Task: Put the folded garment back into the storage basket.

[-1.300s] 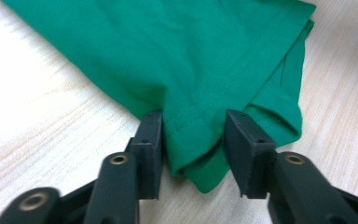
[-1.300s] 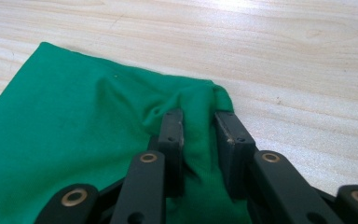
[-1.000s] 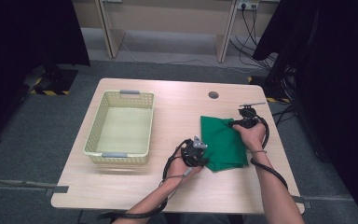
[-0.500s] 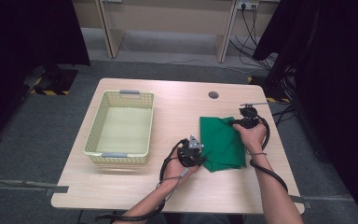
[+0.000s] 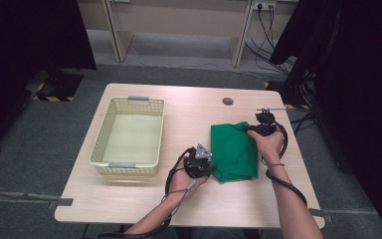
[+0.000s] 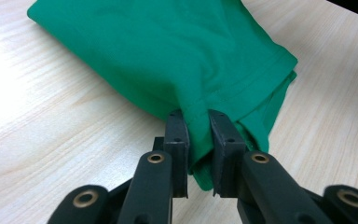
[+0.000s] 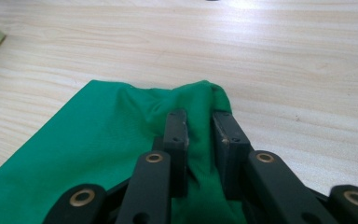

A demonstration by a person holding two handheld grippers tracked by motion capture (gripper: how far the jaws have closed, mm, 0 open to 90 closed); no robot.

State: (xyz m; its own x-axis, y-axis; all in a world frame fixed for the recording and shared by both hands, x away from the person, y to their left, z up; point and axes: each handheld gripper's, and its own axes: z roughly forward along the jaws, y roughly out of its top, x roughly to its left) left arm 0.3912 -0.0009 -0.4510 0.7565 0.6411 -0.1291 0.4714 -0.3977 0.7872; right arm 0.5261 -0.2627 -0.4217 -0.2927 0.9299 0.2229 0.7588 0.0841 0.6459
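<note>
Fingers of both grippers are pinched on the green cloth (image 5: 234,152), each pair narrow with a fold of fabric squeezed between the pads. Left gripper (image 6: 198,123) bites the stitched hem at the cloth's near corner, hem bunched up and running down between the two black jaws, lower layers of the fold hanging out just beside them. Right gripper (image 7: 199,122) clamps the far corner, fabric puckered into a small ridge right at the jaw tips. From the high view the cloth lies folded on the right half of the wooden table (image 5: 179,209), flat in the middle, its far right corner drawn up at the right gripper (image 5: 252,128) and its near left corner at the left gripper (image 5: 212,167). Left hand (image 5: 184,179) comes in from the bottom edge, right hand (image 5: 268,142) sits beyond the cloth's right side, cable looping around the wrist. Pale yellow basket (image 5: 102,134) stands on the left half of the table, well apart from the cloth, grey handles at both short ends. Small round grommet hole (image 5: 227,101) near the table's far edge, apart from everything
</note>
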